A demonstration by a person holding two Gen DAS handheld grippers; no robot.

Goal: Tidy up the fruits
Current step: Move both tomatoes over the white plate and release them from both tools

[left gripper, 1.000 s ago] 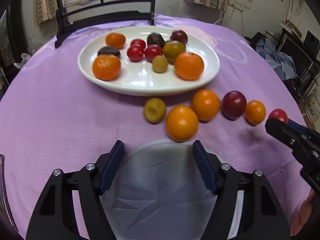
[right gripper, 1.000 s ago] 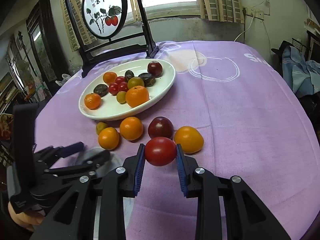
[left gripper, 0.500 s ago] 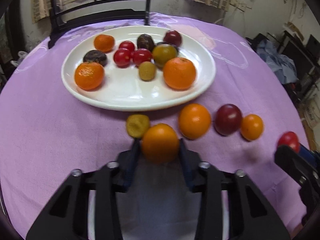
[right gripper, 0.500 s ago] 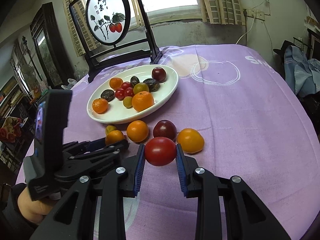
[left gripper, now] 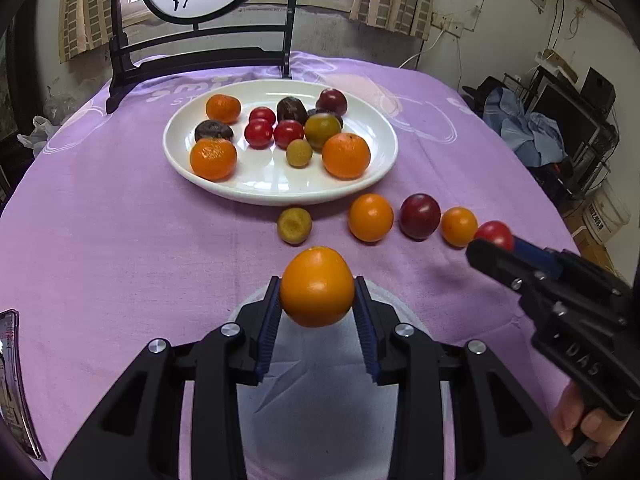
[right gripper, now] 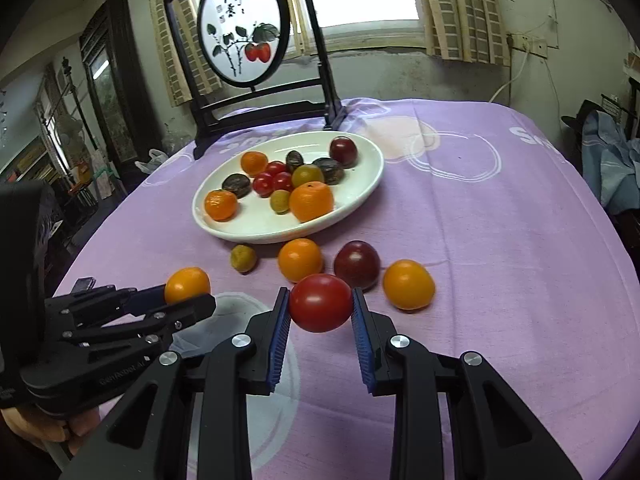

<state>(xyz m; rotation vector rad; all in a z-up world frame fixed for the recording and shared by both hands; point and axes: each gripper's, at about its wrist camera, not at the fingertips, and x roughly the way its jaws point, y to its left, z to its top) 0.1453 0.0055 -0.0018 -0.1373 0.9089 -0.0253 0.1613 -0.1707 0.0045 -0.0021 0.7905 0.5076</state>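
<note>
My left hand-held gripper [left gripper: 317, 300] pinches an orange [left gripper: 317, 286], my right hand-held gripper [right gripper: 320, 312] a red tomato [right gripper: 320, 302], both lifted off the counter [right gripper: 500, 260]. Next, I judge, comes carrying them to the far white plate [left gripper: 384, 136].

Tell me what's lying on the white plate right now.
The white plate holds three oranges, three red tomatoes, a green-yellow fruit, a small yellowish one, and several dark fruits, one partly hidden.

Plate [left gripper: 384, 160] of fruit at table centre, before a framed screen [right gripper: 244, 24]. Row of four loose fruits [right gripper: 300, 260] on the tablecloth [right gripper: 500, 240] just in front of plate. Flat disc [left gripper: 320, 400] nearest, beneath both grippers.
</note>
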